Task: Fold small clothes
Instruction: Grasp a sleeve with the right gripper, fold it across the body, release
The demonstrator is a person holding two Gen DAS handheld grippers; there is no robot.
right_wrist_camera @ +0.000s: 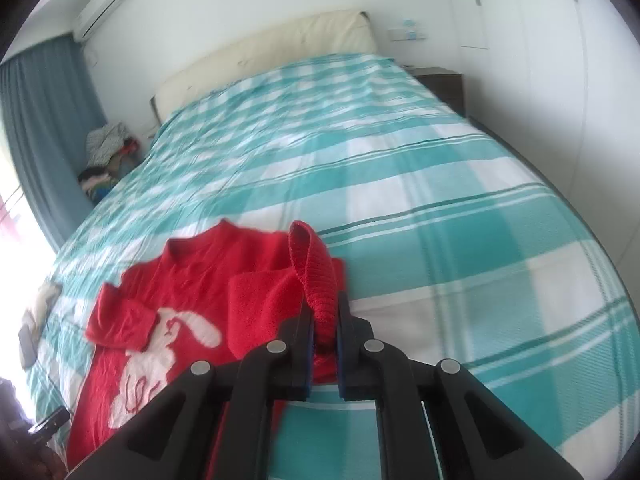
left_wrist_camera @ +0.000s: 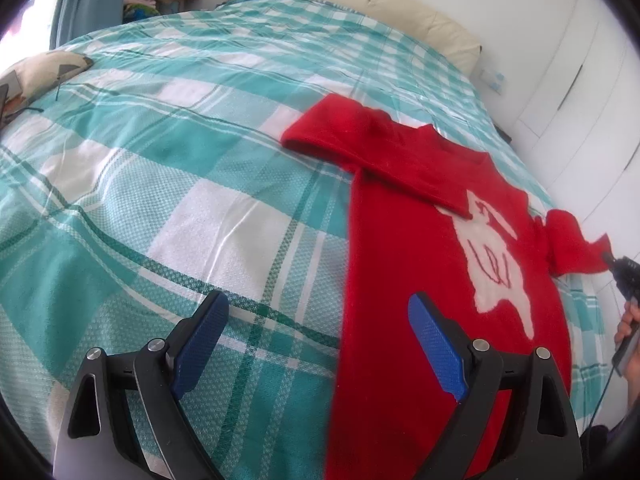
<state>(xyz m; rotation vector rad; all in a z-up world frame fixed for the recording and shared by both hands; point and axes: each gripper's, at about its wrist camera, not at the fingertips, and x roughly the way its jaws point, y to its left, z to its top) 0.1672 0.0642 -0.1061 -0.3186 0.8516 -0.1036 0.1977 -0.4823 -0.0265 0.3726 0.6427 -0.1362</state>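
The red sweater (left_wrist_camera: pixel 404 280) lies flat on the checked bedspread (left_wrist_camera: pixel 160 184), white rabbit face up, its long axis running from the near edge of the bed toward the far headboard (right_wrist_camera: pixel 272 48). One sleeve (left_wrist_camera: pixel 372 148) is already folded across the chest. The other sleeve's cuff (right_wrist_camera: pixel 316 276) is pinched between the closed fingers of the right claw (right_wrist_camera: pixel 325 320) and lifted off the bed at the sweater's right side. From there the body lies to the claw's left, so I'd guess the sleeve has to be carried leftward across the rabbit. The left claw (left_wrist_camera: pixel 320 308) hovers spread wide and empty at the sweater's near left edge, holding nothing. The right hand is plainly the nearer one for this fold.
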